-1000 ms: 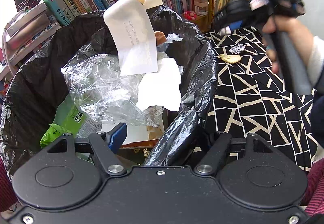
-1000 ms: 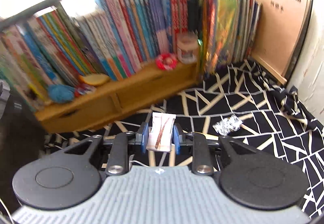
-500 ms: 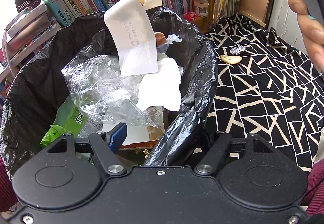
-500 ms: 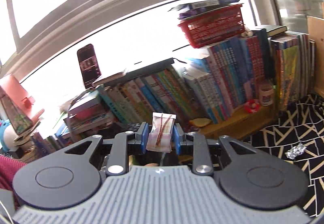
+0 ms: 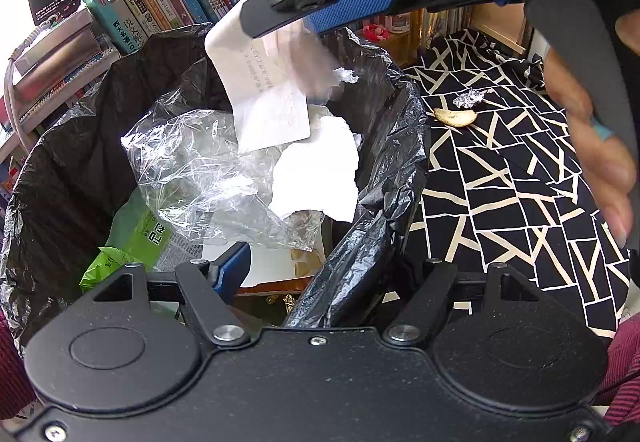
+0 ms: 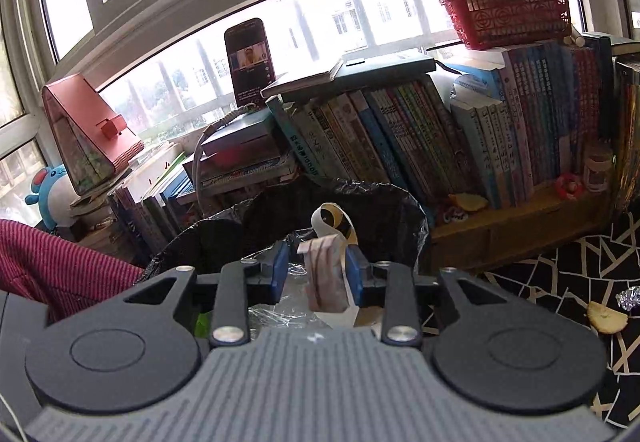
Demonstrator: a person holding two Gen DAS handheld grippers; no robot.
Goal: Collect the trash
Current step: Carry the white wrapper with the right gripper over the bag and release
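Observation:
A bin lined with a black trash bag [image 5: 60, 162] holds clear plastic, white paper and a green packet. My left gripper [image 5: 316, 274] stands open at the bin's near side, the bag's rim between its jaws. My right gripper [image 6: 316, 274] hovers over the bin [image 6: 380, 210], open. A small striped wrapper [image 6: 324, 274] hangs loose and blurred between its blue pads; the left wrist view catches the wrapper [image 5: 314, 54] as a blur under the right gripper [image 5: 356, 8]. On the black-and-white cloth [image 5: 500, 202] lie a peel-like scrap [image 5: 456, 117] and a foil ball [image 5: 470, 98].
Rows of books [image 6: 420, 138] and a wooden shelf [image 6: 520, 226] stand behind the bin. A phone [image 6: 250, 62] leans on the window. A person's hand [image 5: 592, 130] holds the right gripper's handle. A red sleeve [image 6: 52, 270] is at the left.
My right gripper has swung from the cloth up and over the bin, and its fingers have parted, so the wrapper is coming loose. The left gripper has not moved.

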